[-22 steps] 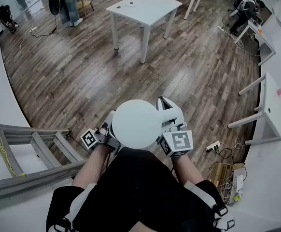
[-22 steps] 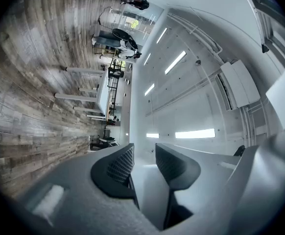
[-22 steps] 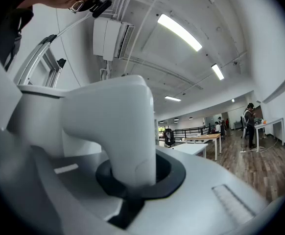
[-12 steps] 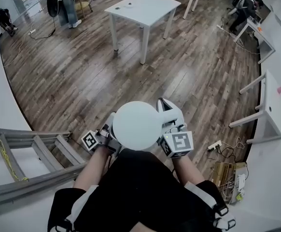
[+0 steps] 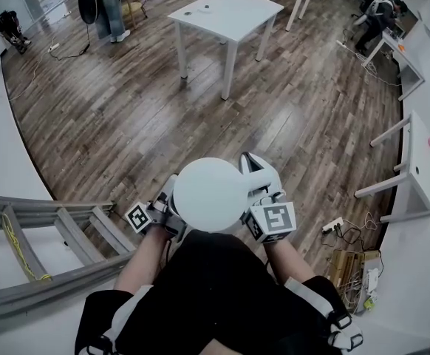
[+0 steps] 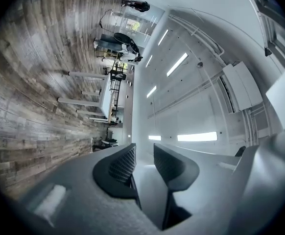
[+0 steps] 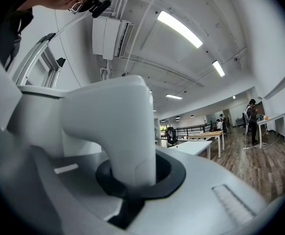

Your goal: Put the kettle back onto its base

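Head view: where's the kettle? — M

White, rounded plastic kettle (image 5: 209,195) is up in the air at the person's waist, seen from straight above. It is over the dark wood plank floor (image 5: 126,117). Its white curved handle (image 5: 259,170) sticks out on the right side. — J

Who's got it? — M

Right gripper (image 5: 263,194). Right gripper view shows its jaws (image 7: 132,180) clamped tight on the handle (image 7: 125,131). — J

Left one? — M

Left gripper (image 5: 167,205) is just beside the kettle's left flank; can't tell if it touches. Left gripper view has its jaws (image 6: 143,163) well apart, with nothing between the ribbed pads (image 6: 123,163). — J

Any brand or print? — M

Only the black-and-white square patterns on the left marker cube (image 5: 138,217) and the right marker cube (image 5: 272,220). — J

Anything in the kettle? — M

Top is a closed white dome, so the contents can't be seen. — J

Surroundings? — M

Grey metal ladder (image 5: 52,228) lies at lower left. White rectangular surface on four legs (image 5: 237,17) stands well off, with small items on it too tiny to identify. — J
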